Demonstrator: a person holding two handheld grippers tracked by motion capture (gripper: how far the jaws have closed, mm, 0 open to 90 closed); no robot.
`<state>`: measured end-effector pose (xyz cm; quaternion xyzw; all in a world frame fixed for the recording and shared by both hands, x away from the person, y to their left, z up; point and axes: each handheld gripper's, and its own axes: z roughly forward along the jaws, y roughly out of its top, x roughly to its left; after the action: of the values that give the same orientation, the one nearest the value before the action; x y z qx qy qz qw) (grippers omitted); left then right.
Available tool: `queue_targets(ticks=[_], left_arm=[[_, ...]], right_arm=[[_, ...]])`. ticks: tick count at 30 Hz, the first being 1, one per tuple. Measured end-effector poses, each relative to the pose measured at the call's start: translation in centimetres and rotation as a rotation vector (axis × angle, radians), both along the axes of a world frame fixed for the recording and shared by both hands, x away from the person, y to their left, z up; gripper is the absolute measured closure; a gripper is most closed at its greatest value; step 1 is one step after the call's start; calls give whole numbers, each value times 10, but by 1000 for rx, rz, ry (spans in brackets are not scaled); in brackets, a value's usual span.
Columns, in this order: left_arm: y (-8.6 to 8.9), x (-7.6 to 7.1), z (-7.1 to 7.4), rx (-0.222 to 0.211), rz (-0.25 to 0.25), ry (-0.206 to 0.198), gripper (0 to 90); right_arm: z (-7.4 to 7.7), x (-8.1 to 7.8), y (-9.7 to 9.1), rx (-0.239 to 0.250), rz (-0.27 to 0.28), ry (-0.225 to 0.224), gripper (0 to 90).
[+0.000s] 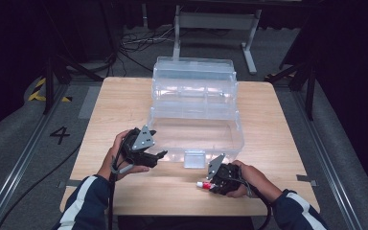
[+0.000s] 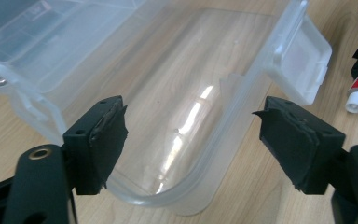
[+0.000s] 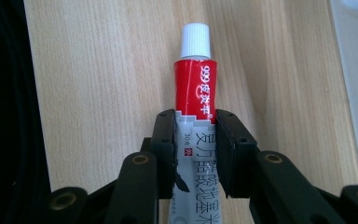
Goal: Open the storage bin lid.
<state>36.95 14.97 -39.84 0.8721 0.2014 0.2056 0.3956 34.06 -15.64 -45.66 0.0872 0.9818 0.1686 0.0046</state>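
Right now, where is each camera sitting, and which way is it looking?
High view: sits above the person's side, looking forward and down at the table and clear box; both hands and sleeves show.
Left gripper view: rides the left tongs, looking along open black jaws at the box's rounded corner.
Right gripper view: rides the right tongs, looking along jaws squeezing a red and white tube.
Shared: the high view and the left gripper view both show the box and the tube.

The red-and-grey ointment tube with a white cap (image 3: 196,88) carries white print "999" followed by Chinese characters on its red band, and "30" beside larger dark Chinese characters on its grey part. The grey carpeted floor (image 1: 9,143) bears a black numeral "4" (image 1: 60,134).
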Motion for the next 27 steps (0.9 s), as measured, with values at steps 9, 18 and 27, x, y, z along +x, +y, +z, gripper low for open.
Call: queue_targets(ticks=[9,18,27], left_arm=[[17,-8,3,12,34,-13,207],[37,-20,-9,38,39,19,205],[57,-18,-47,80,31,113,179]], right_arm=[[0,0,-5,-1,-14,2,711],[0,0,-6,-1,-16,4,711],[0,1,-7,1,-12,6,711]])
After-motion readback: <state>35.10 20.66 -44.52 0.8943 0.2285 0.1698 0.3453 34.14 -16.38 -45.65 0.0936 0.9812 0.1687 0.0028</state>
